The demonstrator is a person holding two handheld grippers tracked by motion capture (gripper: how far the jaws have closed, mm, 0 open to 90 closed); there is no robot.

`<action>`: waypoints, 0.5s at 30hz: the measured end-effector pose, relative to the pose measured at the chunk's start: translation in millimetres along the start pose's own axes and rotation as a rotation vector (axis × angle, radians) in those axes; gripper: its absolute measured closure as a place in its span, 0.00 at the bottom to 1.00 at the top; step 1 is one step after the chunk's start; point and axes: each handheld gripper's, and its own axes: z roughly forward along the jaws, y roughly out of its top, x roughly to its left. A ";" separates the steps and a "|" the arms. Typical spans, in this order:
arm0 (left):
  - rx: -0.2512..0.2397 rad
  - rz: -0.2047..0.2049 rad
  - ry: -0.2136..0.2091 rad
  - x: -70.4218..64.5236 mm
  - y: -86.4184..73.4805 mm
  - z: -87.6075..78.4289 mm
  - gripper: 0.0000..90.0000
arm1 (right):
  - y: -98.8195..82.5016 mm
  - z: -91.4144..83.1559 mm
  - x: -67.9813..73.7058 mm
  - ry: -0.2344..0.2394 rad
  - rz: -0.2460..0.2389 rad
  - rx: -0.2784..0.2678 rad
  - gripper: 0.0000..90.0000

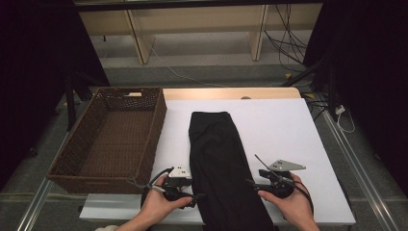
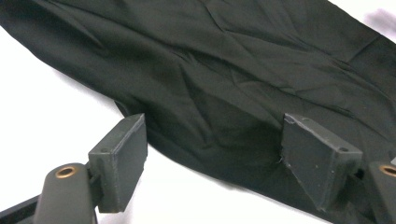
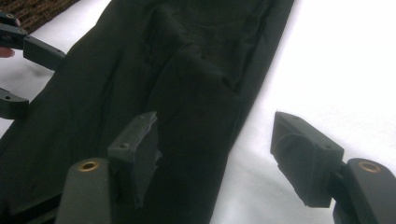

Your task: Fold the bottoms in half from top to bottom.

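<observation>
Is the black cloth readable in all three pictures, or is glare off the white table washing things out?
High view: black cloth is a flat dark shape, folds lost; white table evenly lit. Left gripper view: creases read clearly. Right gripper view: the table is blown out white and the cloth is murky; near claw pads look soft.

A lab or recording studio: black curtains [image 1: 370, 72] flank the white counter [image 1: 288, 134], loose cables [image 1: 284, 43] (some trailing) cross the grey floor [image 1: 202, 72] behind.
</observation>
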 end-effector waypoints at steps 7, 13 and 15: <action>-0.011 0.025 0.029 -3.6 -0.9 2.8 0.26 | -1.3 0.3 -1.4 -0.018 0.014 0.028 0.40; -0.032 0.039 0.040 -7.8 -1.9 6.1 0.26 | -2.4 5.2 -1.4 -0.023 -0.004 0.046 0.41; -0.038 0.037 0.038 -8.1 -2.0 6.7 0.27 | -2.1 5.5 -0.4 -0.034 -0.001 0.055 0.41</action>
